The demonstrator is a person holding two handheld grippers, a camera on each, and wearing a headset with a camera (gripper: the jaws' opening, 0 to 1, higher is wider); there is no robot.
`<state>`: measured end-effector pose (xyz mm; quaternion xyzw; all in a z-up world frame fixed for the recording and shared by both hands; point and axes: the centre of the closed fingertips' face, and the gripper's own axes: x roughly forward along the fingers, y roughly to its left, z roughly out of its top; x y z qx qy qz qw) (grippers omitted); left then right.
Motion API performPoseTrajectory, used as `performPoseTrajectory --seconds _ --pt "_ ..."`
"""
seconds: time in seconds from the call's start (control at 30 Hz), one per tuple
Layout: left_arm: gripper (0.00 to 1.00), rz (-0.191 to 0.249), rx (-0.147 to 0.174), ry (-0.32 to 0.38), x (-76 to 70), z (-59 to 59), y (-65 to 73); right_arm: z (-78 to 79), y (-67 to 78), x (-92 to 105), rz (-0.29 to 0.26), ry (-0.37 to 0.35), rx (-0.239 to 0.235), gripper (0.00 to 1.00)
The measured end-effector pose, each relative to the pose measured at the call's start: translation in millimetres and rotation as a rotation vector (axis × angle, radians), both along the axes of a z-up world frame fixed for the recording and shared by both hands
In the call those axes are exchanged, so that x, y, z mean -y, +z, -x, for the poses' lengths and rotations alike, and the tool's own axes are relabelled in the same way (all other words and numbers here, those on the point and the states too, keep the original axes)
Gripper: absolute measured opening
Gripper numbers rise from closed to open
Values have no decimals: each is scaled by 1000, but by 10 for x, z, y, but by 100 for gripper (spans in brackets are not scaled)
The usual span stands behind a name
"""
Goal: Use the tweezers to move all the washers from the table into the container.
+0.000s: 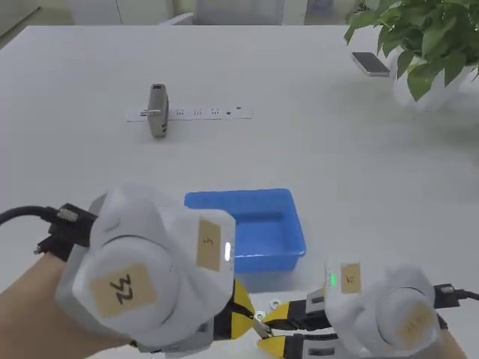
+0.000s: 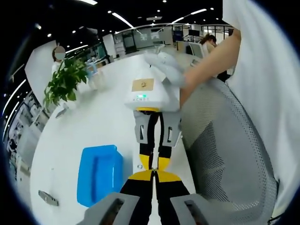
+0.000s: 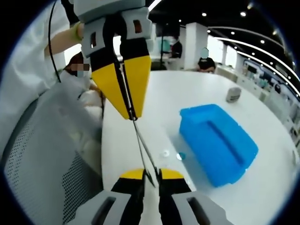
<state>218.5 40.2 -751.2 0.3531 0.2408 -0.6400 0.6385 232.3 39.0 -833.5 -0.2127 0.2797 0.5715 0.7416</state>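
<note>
Here, the yellow jaws of the left gripper (image 3: pixel 129 112) clamp thin metal tweezers (image 3: pixel 143 145). The right gripper (image 3: pixel 151 180) has its jaws flanking their tip, grip unclear. At centre, small round washers (image 3: pixel 164 153) lie beside the rectangular blue container (image 3: pixel 199 147).

We sat in what looked like an open-plan office. Our long white surface (image 1: pixel 337 149) carried a power strip (image 1: pixel 198 114), a phone (image 1: pixel 370 63) and a potted plant (image 1: pixel 423 37). A grey mesh chair (image 2: pixel 225 154) stood beside it. Overhead, ceiling strip lights (image 2: pixel 124 19) ran across a wide hall with white pillars (image 3: pixel 194 44), and other people (image 3: pixel 204 63) were about.
</note>
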Motion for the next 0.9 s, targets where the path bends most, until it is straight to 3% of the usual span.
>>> performPoseTrajectory --seconds 0.3,0.4,0.43,0.5,0.73,0.9 --pt "0 -27 32 -2 -4 -173 28 -205 10 -89 -33 -43 4 8" --pt "0 -42 -1 1 16 -199 -16 -198 -39 -84 -33 -52 -27 8" --pt "0 -15 -25 6 59 -199 10 -200 -44 -80 -38 -61 -35 8" --pt "0 -13 -46 21 87 -244 13 -213 -55 -68 -58 -96 -72 9" --pt "0 -33 -58 -1 144 -240 30 -201 -32 -33 -60 -109 -64 8" --pt "0 -43 -71 -7 151 -234 8 -200 -61 -29 -76 -127 -83 9"
